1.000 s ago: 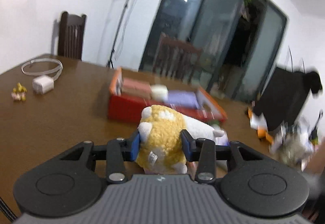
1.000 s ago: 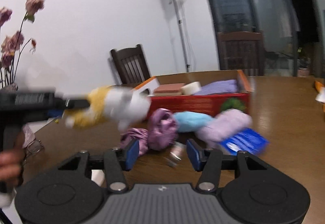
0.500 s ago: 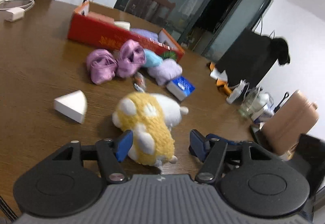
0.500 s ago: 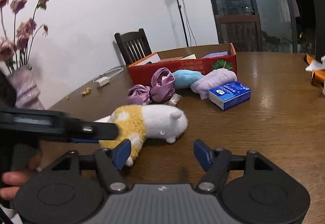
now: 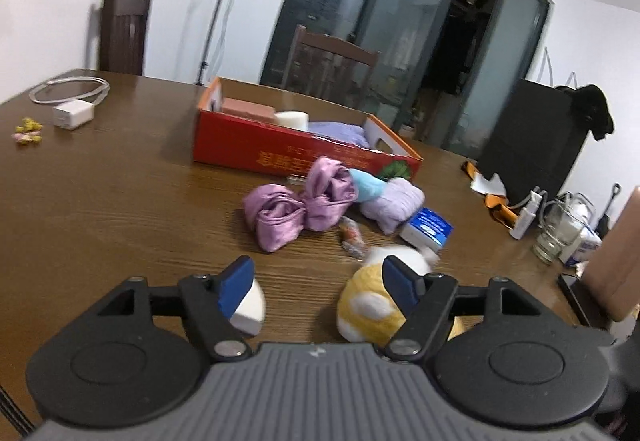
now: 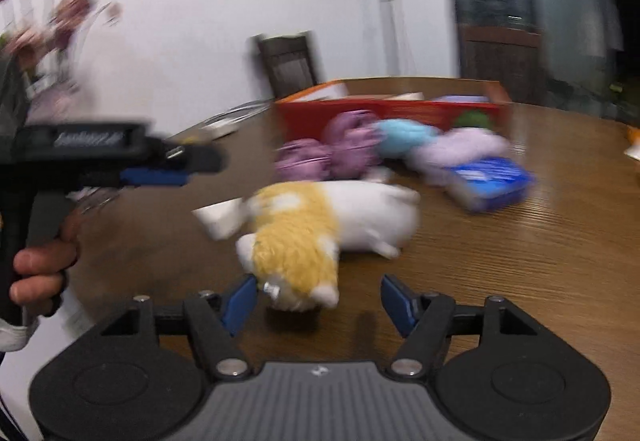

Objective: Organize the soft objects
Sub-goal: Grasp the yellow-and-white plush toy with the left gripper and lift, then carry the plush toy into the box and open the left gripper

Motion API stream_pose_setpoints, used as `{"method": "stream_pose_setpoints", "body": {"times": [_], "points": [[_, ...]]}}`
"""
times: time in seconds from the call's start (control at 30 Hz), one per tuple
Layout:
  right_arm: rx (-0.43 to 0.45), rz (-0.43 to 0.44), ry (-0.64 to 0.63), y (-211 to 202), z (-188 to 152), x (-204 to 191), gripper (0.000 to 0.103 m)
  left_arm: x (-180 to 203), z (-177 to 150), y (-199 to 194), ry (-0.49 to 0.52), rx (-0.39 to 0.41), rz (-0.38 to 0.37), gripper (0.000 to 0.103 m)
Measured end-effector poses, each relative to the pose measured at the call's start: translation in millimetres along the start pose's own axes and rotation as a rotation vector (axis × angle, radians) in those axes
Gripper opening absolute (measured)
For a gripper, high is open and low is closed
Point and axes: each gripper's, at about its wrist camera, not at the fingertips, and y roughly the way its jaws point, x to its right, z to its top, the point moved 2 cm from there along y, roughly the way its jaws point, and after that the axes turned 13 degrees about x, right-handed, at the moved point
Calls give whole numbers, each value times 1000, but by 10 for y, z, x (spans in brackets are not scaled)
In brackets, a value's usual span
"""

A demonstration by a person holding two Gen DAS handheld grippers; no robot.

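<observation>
Yellow-and-white plush toy (image 6: 320,225) lies on its side on the wooden table (image 6: 540,261), near side of the red box (image 5: 296,151), free of both tools. Left gripper (image 5: 318,281) jaws have just been opening, nothing between them. Right gripper (image 6: 318,299) gapes, plush's end between its pads, unpinched.

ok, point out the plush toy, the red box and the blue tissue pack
plush toy (image 6: 316,217): right wrist view, yellow-white body middle.
red box (image 5: 288,153): left wrist view, front wall.
blue tissue pack (image 5: 430,227): left wrist view, top face.
</observation>
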Motion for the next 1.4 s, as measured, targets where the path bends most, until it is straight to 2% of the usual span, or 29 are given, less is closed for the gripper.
{"method": "stream_pose_setpoints", "body": {"times": [0.07,0.13,0.23,0.3,0.37,0.43,0.5,0.53,0.63,0.73,0.8,0.93,1.07,1.17,1.23,1.33,1.4], "points": [[7,-110,43,-113,17,245,69,43,-44,145,-10,-24,-44,75],[38,-145,103,-231,43,427,69,101,-76,303,-28,-55,-88,75],[76,-103,232,-238,73,566,69,200,-131,574,-72,-119,-121,71],[73,-82,290,-133,89,598,69,252,-157,734,-99,-171,-141,58],[54,-57,325,-3,107,597,68,293,-179,787,-97,-190,-181,46],[38,-10,359,81,124,562,67,301,-206,794,-106,-204,-198,44],[8,0,387,161,91,552,66,274,-224,767,-137,-220,-196,42],[-5,6,407,185,63,559,65,257,-226,734,-159,-225,-187,42],[-29,66,497,181,4,568,51,256,-233,536,-183,-234,-164,42],[-41,80,466,106,-4,496,50,202,-243,445,-202,-241,-178,51],[-42,77,461,85,0,496,51,139,-236,497,-218,-238,-150,56],[-34,65,452,111,52,540,53,147,-211,625,-211,-232,-152,58],[-47,78,469,189,47,575,52,202,-281,700,-217,-275,-199,54],[-47,84,477,206,77,585,50,246,-194,656,-178,-250,-198,50],[-22,95,473,248,212,570,49,230,19,654,-156,-192,-204,50],[46,133,402,470,695,498,49,139,567,797,-117,-72,-209,49],[95,151,333,762,1104,465,49,16,985,1047,-80,-14,-204,49]]}}
